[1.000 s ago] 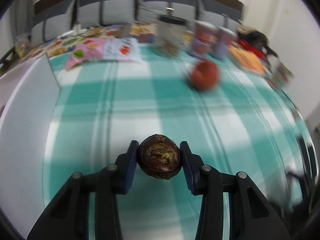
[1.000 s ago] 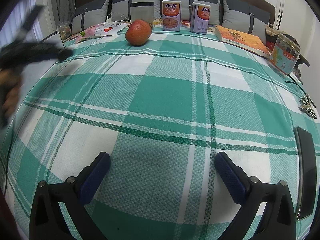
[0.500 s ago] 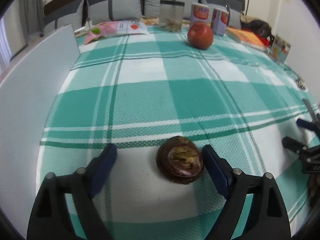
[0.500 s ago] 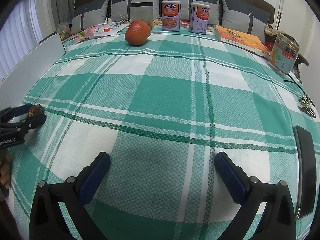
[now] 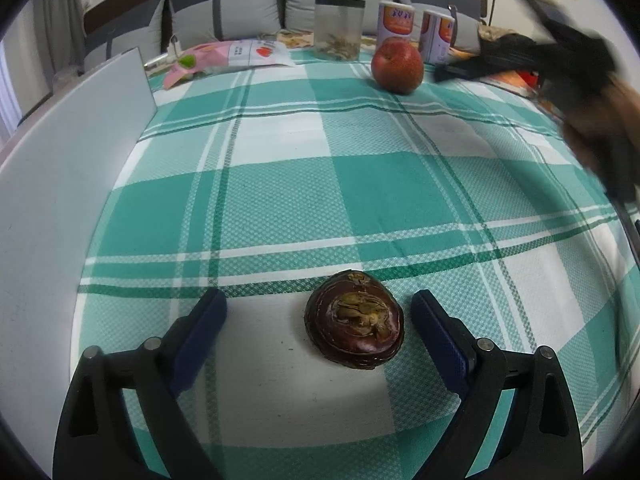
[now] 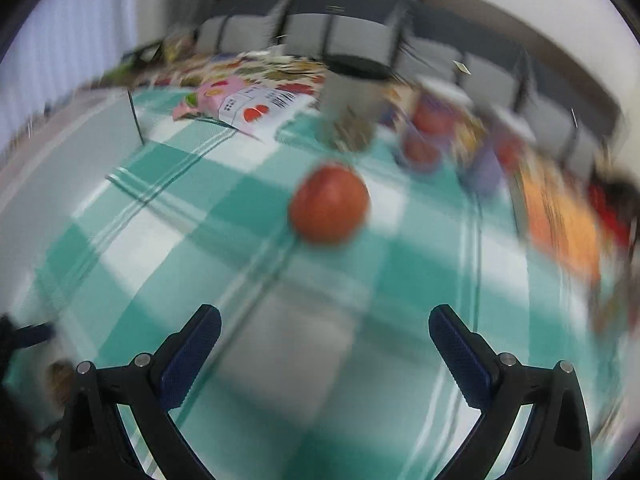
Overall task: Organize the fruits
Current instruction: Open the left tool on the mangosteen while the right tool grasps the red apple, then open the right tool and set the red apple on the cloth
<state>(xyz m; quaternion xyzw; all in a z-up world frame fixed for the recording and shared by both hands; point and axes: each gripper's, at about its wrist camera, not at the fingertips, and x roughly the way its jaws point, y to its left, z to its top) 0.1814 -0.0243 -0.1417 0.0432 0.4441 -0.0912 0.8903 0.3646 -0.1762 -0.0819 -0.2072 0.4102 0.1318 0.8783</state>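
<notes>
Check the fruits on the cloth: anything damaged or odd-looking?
The dark brown fruit, lying free on the checked cloth between the open left gripper's fingers, has a rough, cracked-looking tan patch on its upturned face; damage or just its stem end, I cannot tell. The red apple looks intact. The right wrist view is too blurred to judge.

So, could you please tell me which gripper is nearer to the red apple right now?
Right. The right gripper is open and aimed at the red apple just ahead of its fingers. The left gripper stays far back, open around the dark brown fruit.
</notes>
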